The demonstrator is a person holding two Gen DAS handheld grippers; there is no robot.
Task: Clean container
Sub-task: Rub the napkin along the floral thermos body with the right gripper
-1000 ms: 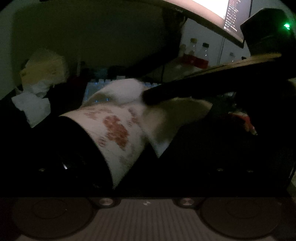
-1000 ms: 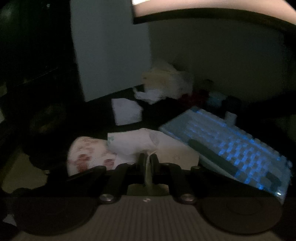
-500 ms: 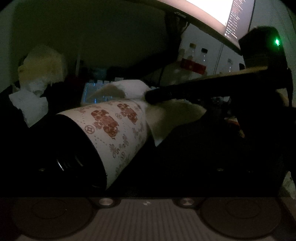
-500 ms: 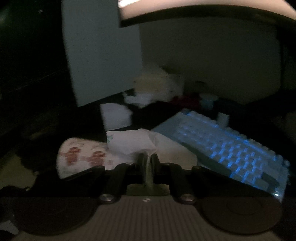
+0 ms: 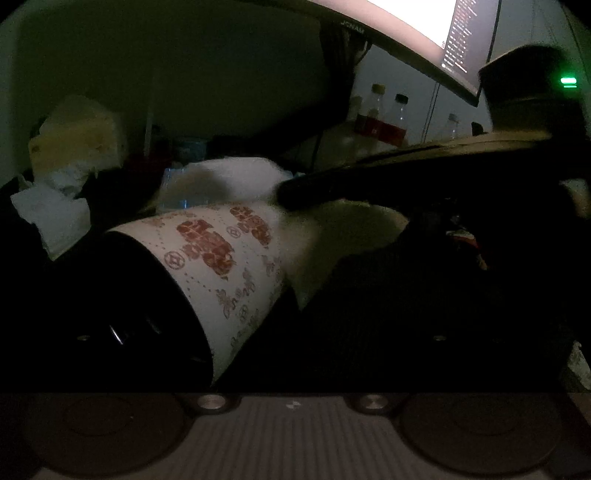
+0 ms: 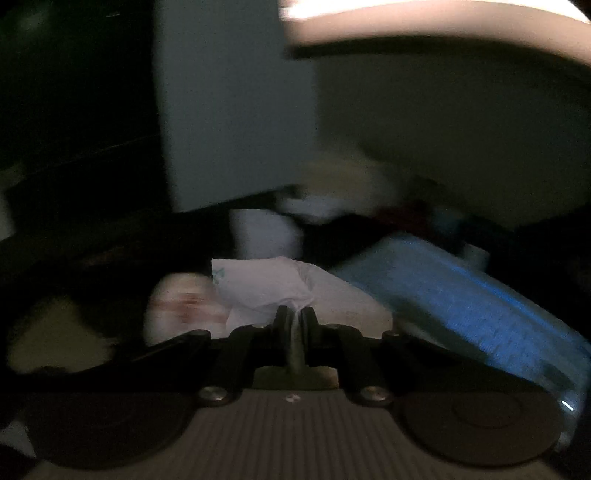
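In the dim left wrist view a white container (image 5: 221, 266) with red printed motifs and a dark end lies tilted between my left gripper's (image 5: 207, 332) fingers, which are lost in shadow. A white tissue (image 5: 332, 236) is pressed against its far end. My right gripper comes in from the right as a dark arm (image 5: 369, 181), shut on that tissue. In the right wrist view the right gripper (image 6: 293, 314) pinches the white tissue (image 6: 262, 284), with the container (image 6: 181, 306) blurred just left of it.
A backlit blue keyboard (image 6: 461, 306) lies to the right. Crumpled tissues (image 5: 51, 214) and a yellowish bag (image 5: 77, 136) sit at the left. Bottles (image 5: 380, 122) stand under a lit monitor (image 5: 424, 33). A grey panel (image 6: 236, 110) stands behind.
The container has turned in my left gripper, so its red motifs have shifted. The right gripper with the tissue has slid along it, and its view is now motion-blurred.
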